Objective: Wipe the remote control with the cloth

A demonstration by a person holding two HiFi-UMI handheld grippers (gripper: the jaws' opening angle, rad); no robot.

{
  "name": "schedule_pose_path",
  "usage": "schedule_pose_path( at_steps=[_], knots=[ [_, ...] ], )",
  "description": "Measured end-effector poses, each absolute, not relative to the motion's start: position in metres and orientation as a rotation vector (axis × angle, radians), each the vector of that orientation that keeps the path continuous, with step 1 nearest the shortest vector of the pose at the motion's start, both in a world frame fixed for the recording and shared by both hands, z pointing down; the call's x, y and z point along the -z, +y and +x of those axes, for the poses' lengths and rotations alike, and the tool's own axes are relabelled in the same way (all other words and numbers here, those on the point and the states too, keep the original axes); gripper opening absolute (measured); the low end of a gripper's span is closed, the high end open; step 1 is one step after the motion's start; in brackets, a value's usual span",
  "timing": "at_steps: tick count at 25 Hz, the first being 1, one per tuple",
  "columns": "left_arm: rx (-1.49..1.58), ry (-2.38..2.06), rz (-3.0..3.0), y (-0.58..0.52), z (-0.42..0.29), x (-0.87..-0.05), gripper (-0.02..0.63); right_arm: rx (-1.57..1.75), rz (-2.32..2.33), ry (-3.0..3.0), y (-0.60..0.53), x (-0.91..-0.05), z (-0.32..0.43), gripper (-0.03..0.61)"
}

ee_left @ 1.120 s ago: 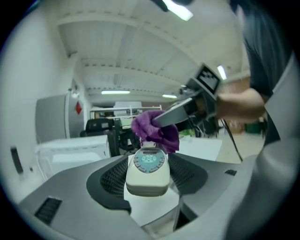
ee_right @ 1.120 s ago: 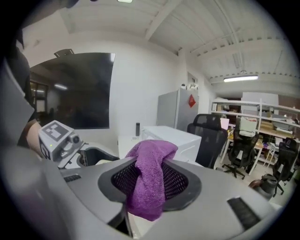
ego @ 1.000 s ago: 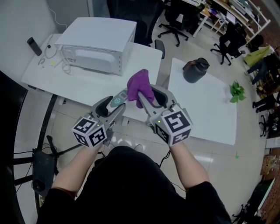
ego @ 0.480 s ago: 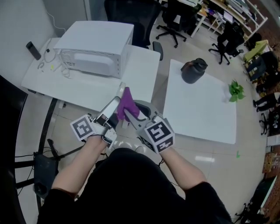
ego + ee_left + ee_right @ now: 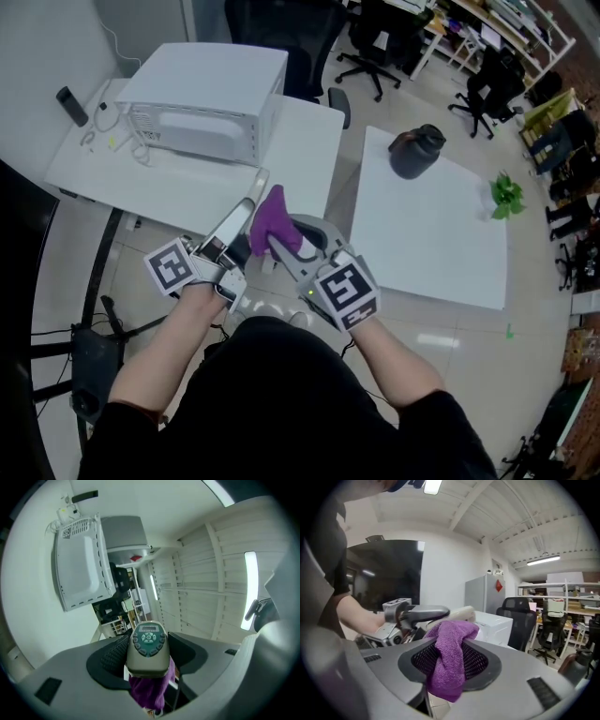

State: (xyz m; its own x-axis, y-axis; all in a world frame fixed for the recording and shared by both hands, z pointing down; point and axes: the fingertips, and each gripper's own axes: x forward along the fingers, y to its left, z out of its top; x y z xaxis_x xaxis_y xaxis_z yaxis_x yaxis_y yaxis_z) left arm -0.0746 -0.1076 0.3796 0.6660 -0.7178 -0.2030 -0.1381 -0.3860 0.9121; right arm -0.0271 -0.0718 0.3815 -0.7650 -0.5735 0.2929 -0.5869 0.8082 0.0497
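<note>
Holding everything in mid-air, I judge a drop the main risk: my left tool (image 5: 241,221) clamps the remote control (image 5: 149,646) by its sides only, while my right tool (image 5: 283,246) grips the purple cloth (image 5: 449,663), bunched against the remote just ahead of the right tool's tips. Rubbing hard could lever the remote loose onto the floor (image 5: 450,342) beneath both tools. Beyond them lie a white tabletop (image 5: 441,253), a boxy white appliance (image 5: 206,98), a dark jar (image 5: 417,150).

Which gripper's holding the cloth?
The right gripper, clamped on the purple cloth; the left gripper grips the remote control instead.
</note>
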Motion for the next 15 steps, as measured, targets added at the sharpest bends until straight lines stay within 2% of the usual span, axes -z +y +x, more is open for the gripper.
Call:
schedule_pose_path(
  at_steps=[4, 11, 15],
  knots=[
    [0.74, -0.637, 1.898, -0.108, -0.071, -0.375, 0.256, -0.031, 0.787, -2.688, -0.061, -0.391, -0.045, 0.147],
    [0.589, -0.61, 1.953, -0.085, -0.049, -0.4, 0.256, -0.025, 1.049, -2.628, -0.107, -0.375, 0.003, 0.147],
    [0.469, -0.751, 2.046, -0.093, -0.053, -0.424, 0.255, -0.039, 1.138, -2.555, -0.115, -0.386, 0.026, 0.147]
  ],
)
